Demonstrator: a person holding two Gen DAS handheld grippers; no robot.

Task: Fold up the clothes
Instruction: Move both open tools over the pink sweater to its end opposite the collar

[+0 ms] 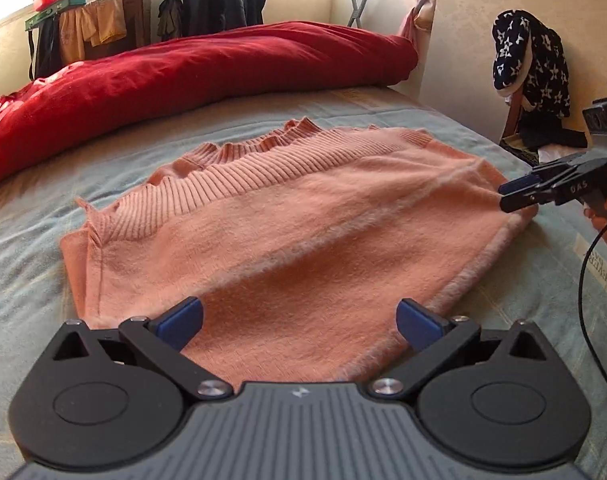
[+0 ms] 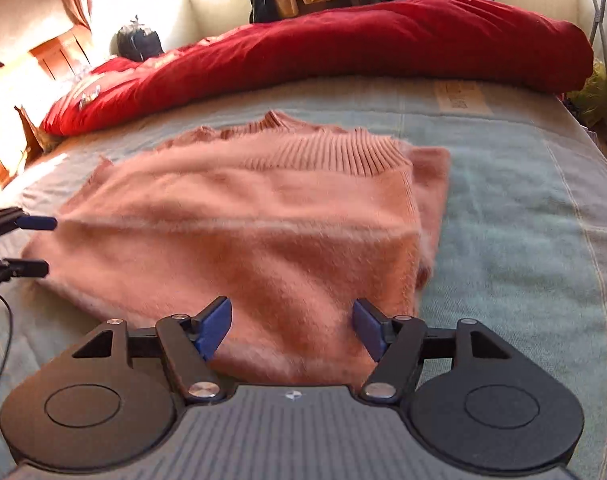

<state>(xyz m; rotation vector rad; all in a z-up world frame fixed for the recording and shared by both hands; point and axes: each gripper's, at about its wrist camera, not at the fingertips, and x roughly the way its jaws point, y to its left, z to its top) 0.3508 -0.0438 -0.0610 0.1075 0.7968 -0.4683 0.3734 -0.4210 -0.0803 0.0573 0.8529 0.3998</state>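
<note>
Now we keep both the left claw (image 1: 299,322) and the right claw (image 2: 291,330) released and empty, low in each frame over the near edge of the pink sweater (image 1: 287,224) lying folded mid-frame on the bed (image 1: 27,280), and pinch that edge evenly before folding again.

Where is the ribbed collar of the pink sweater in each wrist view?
Left wrist: the ribbed collar sits above centre, left of the middle, at the pink sweater's far edge.
Right wrist: the collar sits above centre, right of the middle.
Shared landmark: the red duvet lies beyond it in both.
</note>
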